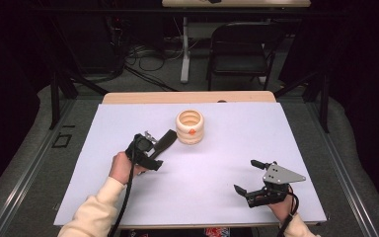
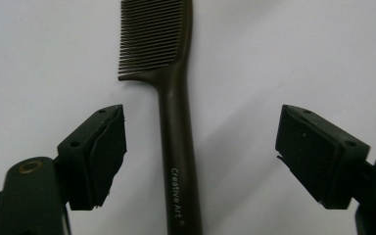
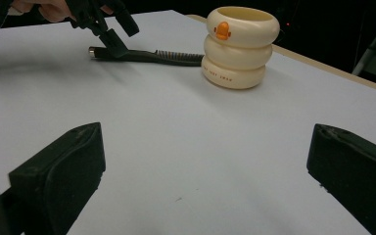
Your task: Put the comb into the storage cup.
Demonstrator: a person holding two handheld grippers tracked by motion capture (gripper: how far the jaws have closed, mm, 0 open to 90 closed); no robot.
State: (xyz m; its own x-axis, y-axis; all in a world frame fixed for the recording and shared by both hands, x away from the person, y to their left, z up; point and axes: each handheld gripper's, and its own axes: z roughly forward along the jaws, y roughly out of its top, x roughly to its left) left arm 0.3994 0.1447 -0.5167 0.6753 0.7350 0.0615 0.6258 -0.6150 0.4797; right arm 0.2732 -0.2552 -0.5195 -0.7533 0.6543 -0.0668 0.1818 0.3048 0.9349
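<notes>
A dark brown comb (image 2: 176, 147) lies flat on the white table sheet, its teeth pointing away from me. My left gripper (image 2: 200, 111) hovers open over the handle, one jaw on each side and neither touching. In the right gripper view the comb (image 3: 147, 55) reaches to a cream ringed cup (image 3: 240, 46) with an orange mark, and the left gripper (image 3: 120, 32) sits above the handle end. In the high view the left gripper (image 1: 162, 150) is just left of the cup (image 1: 190, 127). My right gripper (image 1: 245, 175) rests open and empty at the near right, also seen as right gripper (image 3: 206, 132).
The white sheet (image 1: 227, 143) covers a wooden table whose bare edge (image 1: 187, 97) shows at the back. A folding chair (image 1: 242, 49) and cables stand on the floor beyond. Bare sheet lies between the two grippers.
</notes>
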